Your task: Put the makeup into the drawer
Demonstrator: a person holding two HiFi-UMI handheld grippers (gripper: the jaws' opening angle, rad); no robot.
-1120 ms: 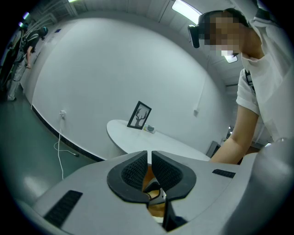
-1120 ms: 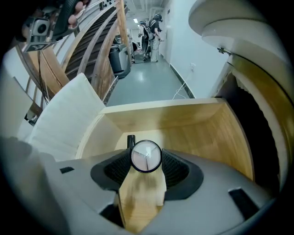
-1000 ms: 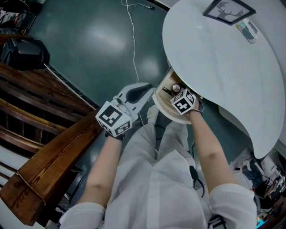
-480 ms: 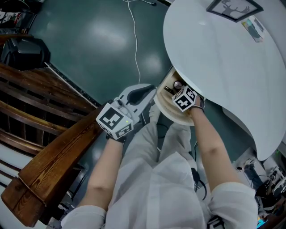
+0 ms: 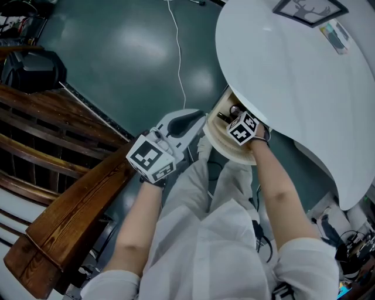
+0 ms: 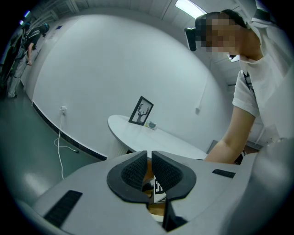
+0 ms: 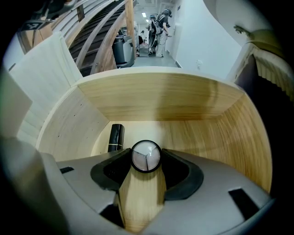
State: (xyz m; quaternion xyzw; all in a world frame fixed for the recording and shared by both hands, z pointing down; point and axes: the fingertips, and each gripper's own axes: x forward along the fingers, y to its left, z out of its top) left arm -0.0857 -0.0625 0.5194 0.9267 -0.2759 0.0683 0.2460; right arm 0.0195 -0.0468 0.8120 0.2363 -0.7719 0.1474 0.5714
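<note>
A curved wooden drawer (image 5: pixel 227 147) stands pulled out from under the white table (image 5: pixel 293 76). My right gripper (image 7: pixel 146 161) reaches into the drawer (image 7: pixel 165 98), shut on a round black-rimmed makeup compact (image 7: pixel 146 156) held just above the floor. The compact (image 5: pixel 235 109) shows ahead of that gripper's marker cube (image 5: pixel 243 128). A black makeup tube (image 7: pixel 115 137) lies on the drawer floor at the left. My left gripper (image 5: pixel 196 117) hovers beside the drawer's left side, over the person's lap. Its jaws (image 6: pixel 149 163) are shut with nothing between them.
A framed deer picture (image 5: pixel 306 9) and a small packet (image 5: pixel 336 33) lie on the far tabletop. A dark wooden bench (image 5: pixel 70 199) runs along the left. A white cable (image 5: pixel 178 53) trails over the green floor, and a black chair (image 5: pixel 32 67) stands at far left.
My right gripper has edged slightly deeper into the drawer with the compact. The left gripper has barely moved.
</note>
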